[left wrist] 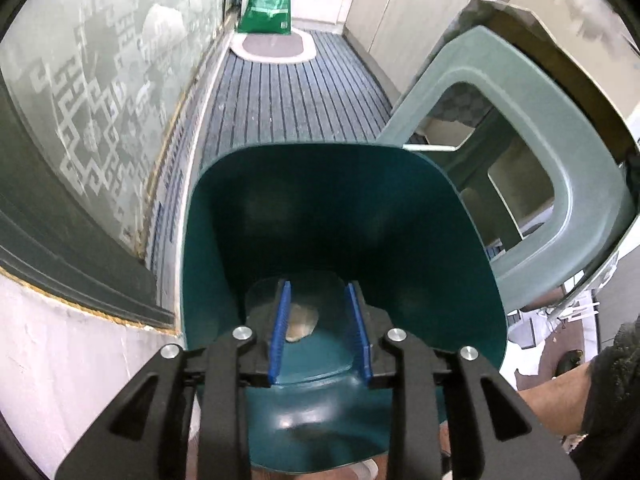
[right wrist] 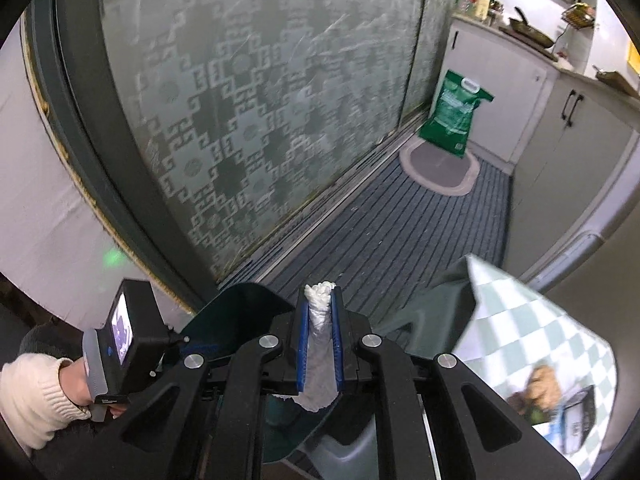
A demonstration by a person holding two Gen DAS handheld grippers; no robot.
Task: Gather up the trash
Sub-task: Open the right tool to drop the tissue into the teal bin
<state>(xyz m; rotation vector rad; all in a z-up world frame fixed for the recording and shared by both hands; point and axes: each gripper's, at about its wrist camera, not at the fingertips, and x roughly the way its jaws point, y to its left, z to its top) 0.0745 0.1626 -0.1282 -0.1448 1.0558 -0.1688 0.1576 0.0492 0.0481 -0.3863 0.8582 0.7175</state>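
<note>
My left gripper [left wrist: 319,285] points down into a dark teal trash bin [left wrist: 340,208]; its blue pads [left wrist: 282,320] stand apart. Between and below them lies a clear plastic piece [left wrist: 260,300] with a tan crumpled scrap [left wrist: 302,322] on it, and the pads do not press on either. The bin's pale green swing-lid frame [left wrist: 576,216] is tipped up on the right. In the right wrist view my right gripper [right wrist: 320,290] is shut on a crumpled white tissue wad [right wrist: 318,336], just right of the bin's rim [right wrist: 240,312]. The left gripper's handle unit [right wrist: 128,332] shows there in a hand.
A striped blue-grey rug [left wrist: 296,100] runs along a frosted patterned glass door [left wrist: 100,100]. A green bag [left wrist: 272,0] stands on an oval mat [left wrist: 274,46] at the far end. White cabinets [right wrist: 560,140] line the right side. A checked cloth [right wrist: 532,340] hangs close on the right.
</note>
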